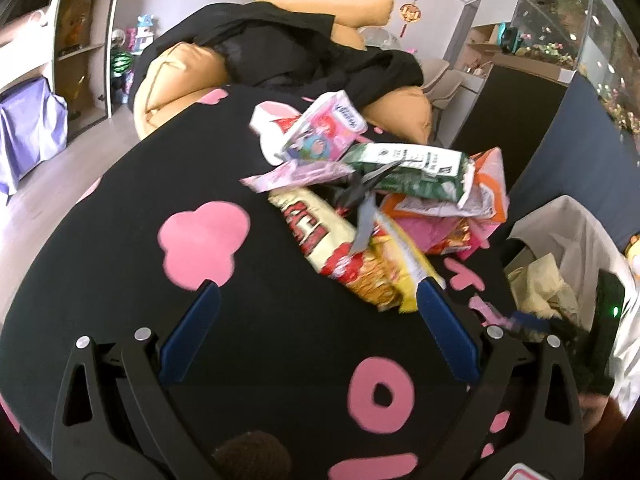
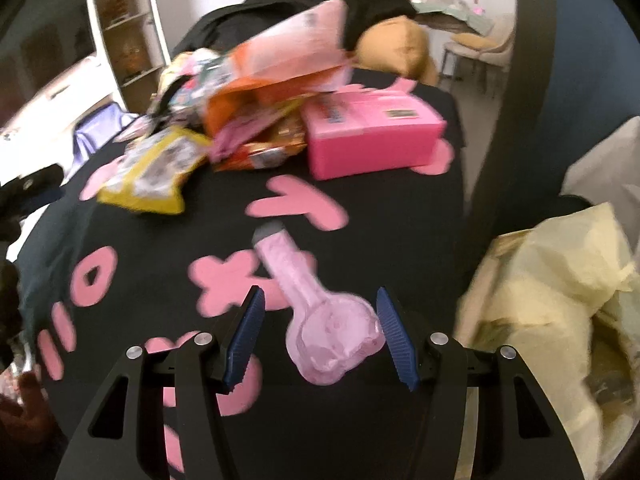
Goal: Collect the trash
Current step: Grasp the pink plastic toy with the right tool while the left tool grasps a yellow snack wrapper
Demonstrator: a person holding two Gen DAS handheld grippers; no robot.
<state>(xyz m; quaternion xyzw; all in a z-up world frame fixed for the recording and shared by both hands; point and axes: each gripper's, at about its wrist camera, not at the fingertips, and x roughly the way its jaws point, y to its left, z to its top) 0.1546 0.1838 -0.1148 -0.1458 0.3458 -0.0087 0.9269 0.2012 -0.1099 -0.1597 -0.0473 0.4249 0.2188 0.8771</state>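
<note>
A pile of snack wrappers (image 1: 372,200) lies on a black cloth with pink shapes (image 1: 200,240). My left gripper (image 1: 316,292) is open and empty, its right finger near a yellow and red noodle packet (image 1: 372,276). In the right wrist view the pile (image 2: 248,92) sits far left beside a pink box (image 2: 372,140) and a yellow packet (image 2: 156,172). My right gripper (image 2: 318,300) is open around a pale pink wrapper (image 2: 320,320) lying on the cloth (image 2: 200,220), not squeezing it.
A bin lined with a white bag (image 1: 568,248) stands to the right of the cloth, holding pale yellow paper (image 2: 552,296). Orange cushions with a black garment (image 1: 280,52) lie behind the pile. A shelf (image 1: 84,40) stands far left, a fish tank (image 1: 568,32) far right.
</note>
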